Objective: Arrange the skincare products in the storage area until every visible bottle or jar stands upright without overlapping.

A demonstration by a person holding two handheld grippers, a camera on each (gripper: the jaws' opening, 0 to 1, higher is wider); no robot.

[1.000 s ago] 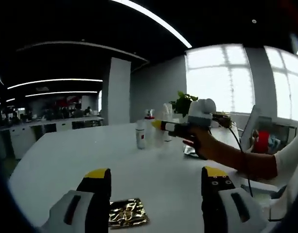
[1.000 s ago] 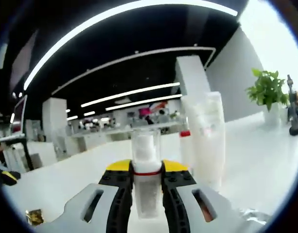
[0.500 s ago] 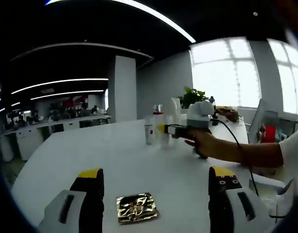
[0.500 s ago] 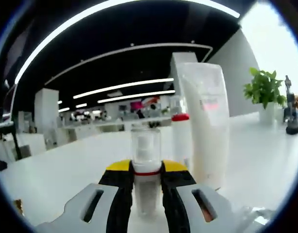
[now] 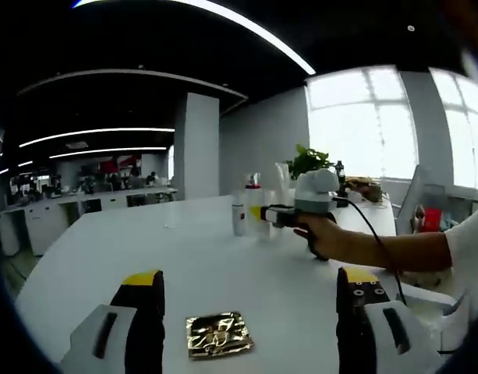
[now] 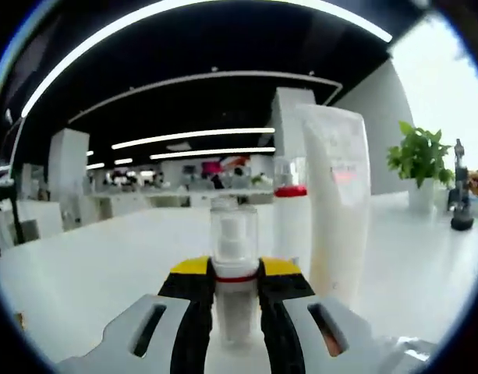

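You are gripping the small clear spray bottle [image 6: 234,269] upright between the jaws of your right gripper [image 6: 235,300], which are closing on its body below the red band, with the cap standing up above them. Just beyond the jaws and a little to their right are standing a red-capped bottle [image 6: 289,218] and a tall white tube [image 6: 338,210], both upright and close together. That closeness is the risk: if you are setting the spray bottle down there, your right-hand jaw could be nudging the tube, which looks top-heavy and likely to tip into its neighbour. Releasing before the base is resting flat on the counter [image 6: 90,273] could also topple the bottle. I cannot tell whether it is touching the counter now. Your left gripper [image 5: 250,327] is hanging with its jaws spread wide and holding nothing, a gold foil sachet [image 5: 216,334] lying flat between them; sweeping low there could be dragging it.
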